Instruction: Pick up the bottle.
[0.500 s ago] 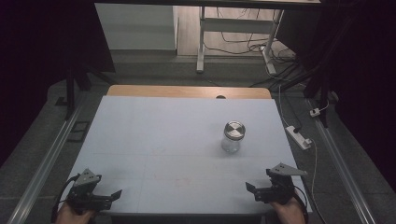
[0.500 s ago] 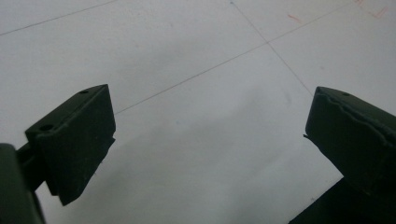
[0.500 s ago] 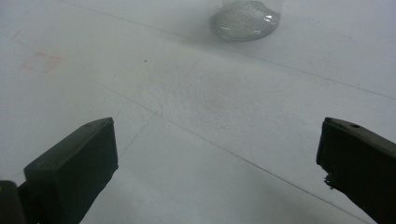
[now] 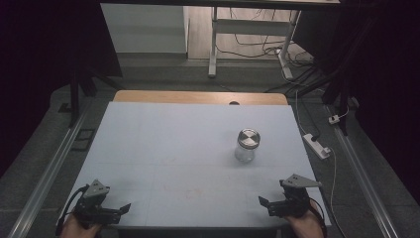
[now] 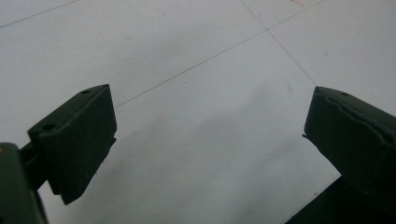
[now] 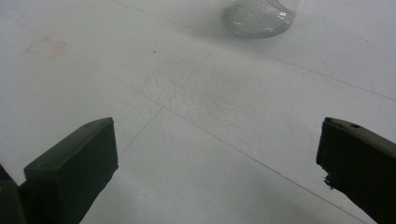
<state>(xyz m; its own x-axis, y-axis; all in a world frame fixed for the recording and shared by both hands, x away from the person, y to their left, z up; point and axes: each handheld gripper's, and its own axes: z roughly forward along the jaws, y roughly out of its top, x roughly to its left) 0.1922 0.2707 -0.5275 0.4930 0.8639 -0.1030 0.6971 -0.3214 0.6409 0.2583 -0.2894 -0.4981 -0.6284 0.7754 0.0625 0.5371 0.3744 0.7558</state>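
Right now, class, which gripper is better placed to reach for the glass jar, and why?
Probably the right gripper: the jar stands on the table's right half, nearer it, and lies ahead of its open jaws. The left gripper sits farther off.

A clear glass jar (image 4: 245,151) with a shiny metal lid (image 4: 248,137) stands on a matt white tabletop (image 4: 168,144).

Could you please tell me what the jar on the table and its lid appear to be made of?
The jar looks like clear glass, though clear plastic is possible: the table shows through its body, and its base glints in the right gripper view. The lid looks like metal with a dull silver finish: it is opaque grey and carries a soft sheen from above.
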